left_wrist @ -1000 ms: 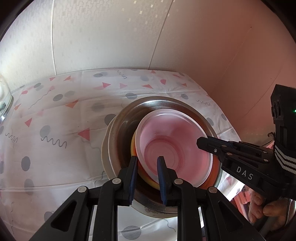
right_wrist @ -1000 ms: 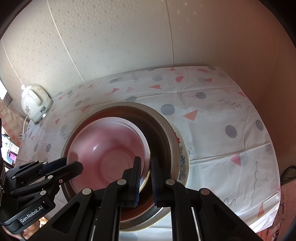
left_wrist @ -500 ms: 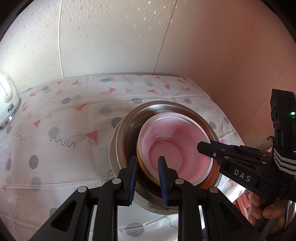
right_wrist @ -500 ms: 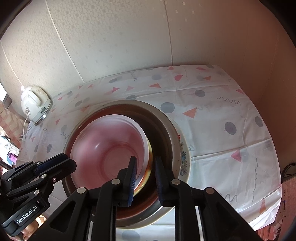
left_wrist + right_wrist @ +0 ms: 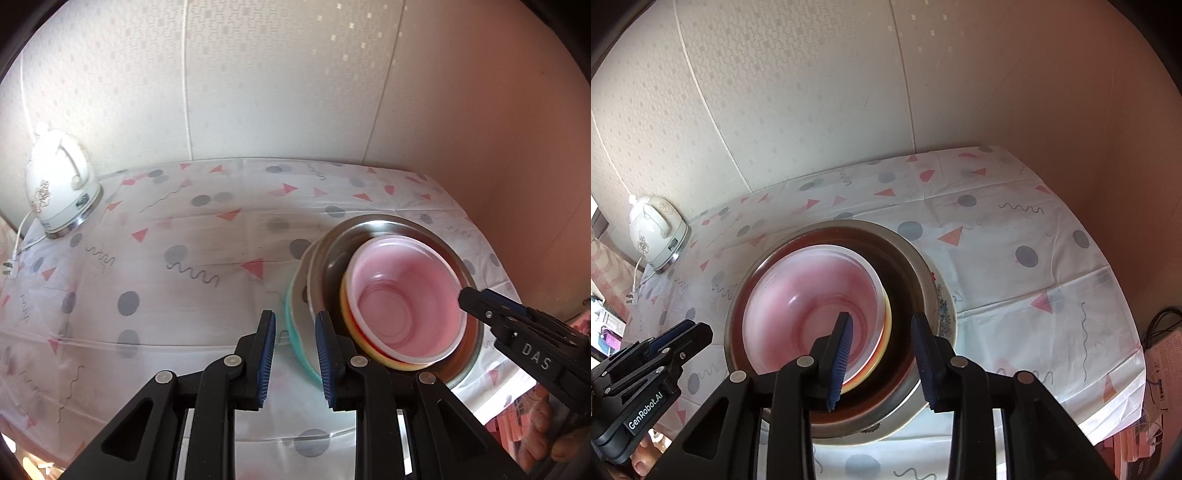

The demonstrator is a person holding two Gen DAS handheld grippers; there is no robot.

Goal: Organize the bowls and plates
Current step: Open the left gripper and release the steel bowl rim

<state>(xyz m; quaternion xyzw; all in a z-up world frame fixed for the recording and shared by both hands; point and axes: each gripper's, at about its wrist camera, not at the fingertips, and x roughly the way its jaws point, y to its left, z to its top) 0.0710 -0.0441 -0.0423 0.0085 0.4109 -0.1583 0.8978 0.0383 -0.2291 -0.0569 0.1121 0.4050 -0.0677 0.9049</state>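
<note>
A pink plastic bowl point(image 5: 404, 306) sits nested in a yellow bowl point(image 5: 345, 317) inside a steel bowl point(image 5: 384, 230), on a stack with a teal-rimmed plate point(image 5: 295, 332). In the right wrist view the pink bowl point(image 5: 812, 291) lies in the steel bowl point(image 5: 905, 258) on a floral plate point(image 5: 945, 310). My left gripper point(image 5: 294, 345) is open and empty, at the stack's left edge. My right gripper point(image 5: 881, 350) is open and empty, its jaws either side of the bowls' right rims. The right gripper also shows in the left wrist view point(image 5: 476, 299).
A white electric kettle point(image 5: 59, 188) with its cord stands at the table's far left, also in the right wrist view point(image 5: 657, 232). The patterned tablecloth point(image 5: 166, 266) covers the table. Walls close in behind and on the right. Cables lie off the table's right edge point(image 5: 1163, 332).
Both grippers have opened and let go of the bowls' rims. The left gripper has drawn back and to the left, bringing the kettle into view. The bowls now rest in the stack.
</note>
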